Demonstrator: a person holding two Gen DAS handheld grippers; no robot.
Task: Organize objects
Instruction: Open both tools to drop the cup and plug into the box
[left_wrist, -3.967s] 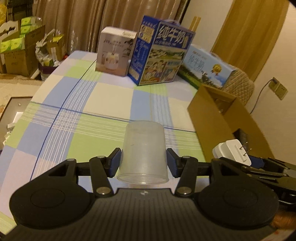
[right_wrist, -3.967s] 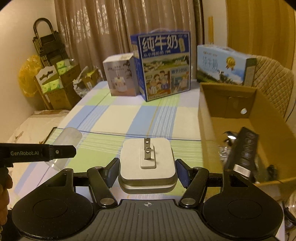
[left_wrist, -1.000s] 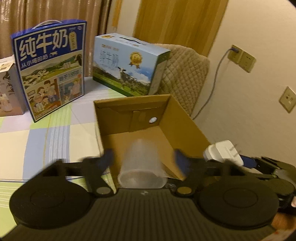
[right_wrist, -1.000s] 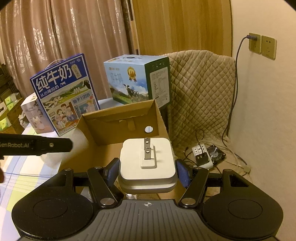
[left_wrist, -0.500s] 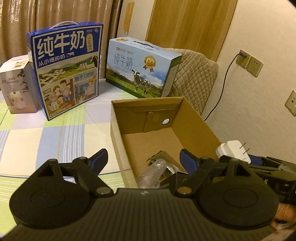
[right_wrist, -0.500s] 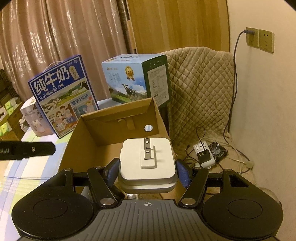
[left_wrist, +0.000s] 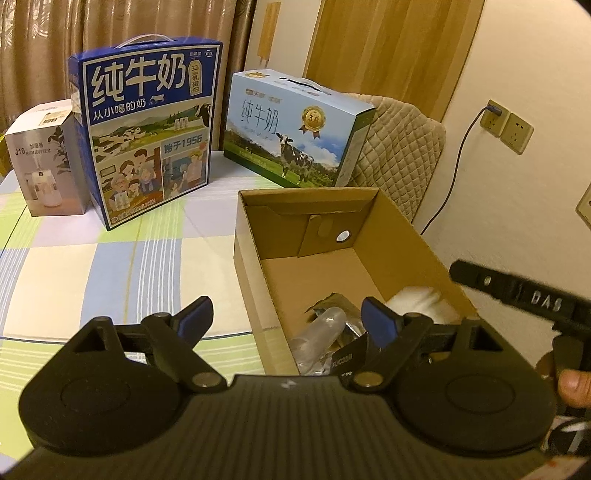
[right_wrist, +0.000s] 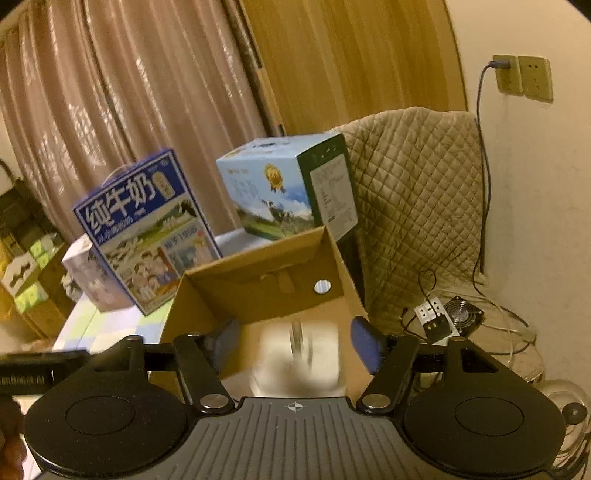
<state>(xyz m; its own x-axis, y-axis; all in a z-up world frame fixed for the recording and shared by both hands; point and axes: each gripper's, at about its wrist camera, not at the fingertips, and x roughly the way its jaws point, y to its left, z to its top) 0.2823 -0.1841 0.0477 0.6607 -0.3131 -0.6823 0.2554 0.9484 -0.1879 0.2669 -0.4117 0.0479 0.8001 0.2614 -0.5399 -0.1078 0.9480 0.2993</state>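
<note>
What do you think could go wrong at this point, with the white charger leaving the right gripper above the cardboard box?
1. The white charger, a blur between the just-opened right gripper, may land hard on the clear plastic cup and dark items in the cardboard box, possibly denting the cup.
2. It falls near the box's right wall, so it could bounce out toward the floor.
3. The open left gripper hangs over the box's near edge and might nudge it.

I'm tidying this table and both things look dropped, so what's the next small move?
Probably lift both grippers clear. The left gripper is open with the plastic cup lying in the cardboard box; the right gripper has just been opening, the blurred white charger loose between its pads.
</note>
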